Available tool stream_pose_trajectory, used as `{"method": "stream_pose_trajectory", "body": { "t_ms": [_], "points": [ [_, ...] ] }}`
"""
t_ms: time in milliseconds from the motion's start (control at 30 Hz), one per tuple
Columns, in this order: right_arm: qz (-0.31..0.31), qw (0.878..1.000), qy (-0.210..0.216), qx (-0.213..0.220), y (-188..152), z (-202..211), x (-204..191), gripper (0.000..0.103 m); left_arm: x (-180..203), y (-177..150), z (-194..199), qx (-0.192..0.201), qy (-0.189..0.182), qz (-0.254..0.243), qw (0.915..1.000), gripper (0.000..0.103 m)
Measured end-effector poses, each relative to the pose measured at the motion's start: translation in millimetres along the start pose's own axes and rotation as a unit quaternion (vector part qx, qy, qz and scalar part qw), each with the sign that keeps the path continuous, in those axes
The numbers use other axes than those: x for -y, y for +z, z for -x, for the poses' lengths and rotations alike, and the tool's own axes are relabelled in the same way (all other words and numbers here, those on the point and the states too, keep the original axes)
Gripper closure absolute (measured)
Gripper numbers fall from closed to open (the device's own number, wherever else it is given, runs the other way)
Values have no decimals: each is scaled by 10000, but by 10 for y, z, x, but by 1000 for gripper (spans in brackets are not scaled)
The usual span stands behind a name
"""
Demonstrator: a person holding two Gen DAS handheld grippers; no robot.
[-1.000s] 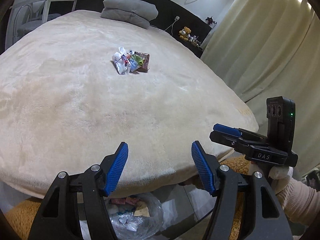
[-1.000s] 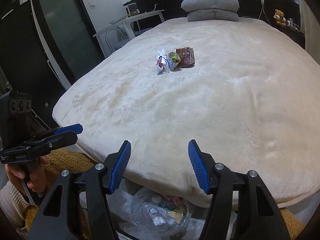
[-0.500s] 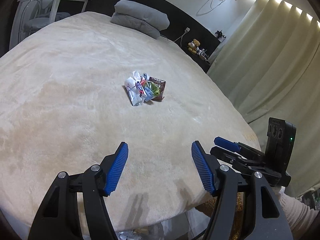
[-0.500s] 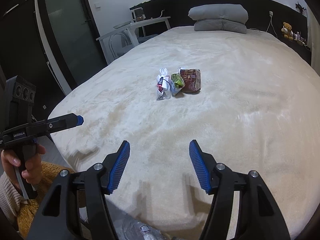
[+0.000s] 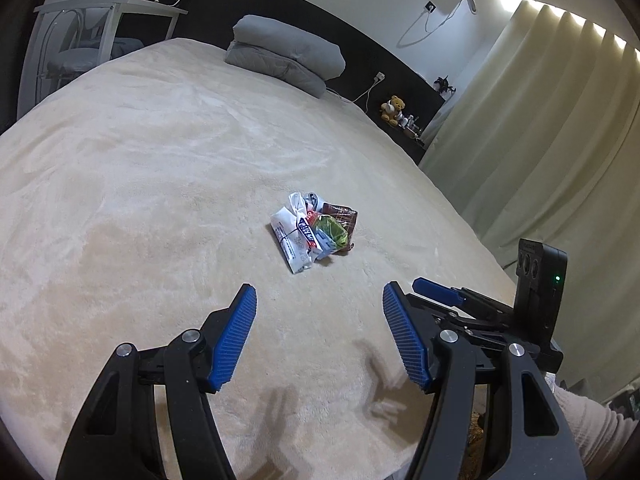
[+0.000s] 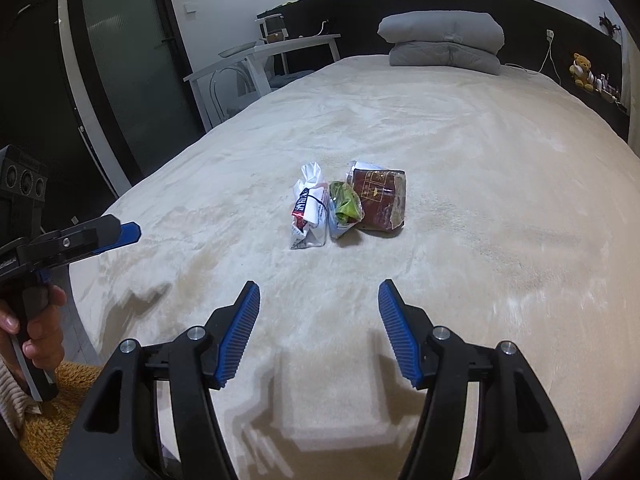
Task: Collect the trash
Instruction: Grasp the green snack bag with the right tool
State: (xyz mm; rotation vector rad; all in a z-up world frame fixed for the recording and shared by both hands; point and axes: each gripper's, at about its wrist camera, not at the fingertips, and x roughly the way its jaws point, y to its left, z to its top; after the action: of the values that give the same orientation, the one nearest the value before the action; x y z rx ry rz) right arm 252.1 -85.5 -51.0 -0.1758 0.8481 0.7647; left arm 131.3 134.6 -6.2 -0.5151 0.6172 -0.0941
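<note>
While both tongs, left tongs (image 5: pixel 319 312) and right tongs (image 6: pixel 319 308), gape empty, three wrappers (white wrapper (image 6: pixel 309 211), green wrapper (image 6: pixel 345 208), brown wrapper (image 6: pixel 379 200)) huddle mid-bed (image 6: pixel 480 208). Only the left view shows curtains (image 5: pixel 552 128); only the right, a dark door (image 6: pixel 128 80).

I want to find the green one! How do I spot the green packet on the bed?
Look at the big cream bed; three wrappers lie side by side near its middle. The green packet is the middle one, with a white bag on its left and a dark red pack on its right. It alone is bright green.
</note>
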Motion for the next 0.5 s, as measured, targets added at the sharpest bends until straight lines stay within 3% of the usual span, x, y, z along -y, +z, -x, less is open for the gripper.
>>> {"method": "stream_pose_trajectory", "body": {
  "t_ms": [500],
  "points": [
    [-166, 9998, 57, -88, 398, -703, 141, 42, -211, 181, -257, -11, -3, -22, 10000, 39]
  ]
}}
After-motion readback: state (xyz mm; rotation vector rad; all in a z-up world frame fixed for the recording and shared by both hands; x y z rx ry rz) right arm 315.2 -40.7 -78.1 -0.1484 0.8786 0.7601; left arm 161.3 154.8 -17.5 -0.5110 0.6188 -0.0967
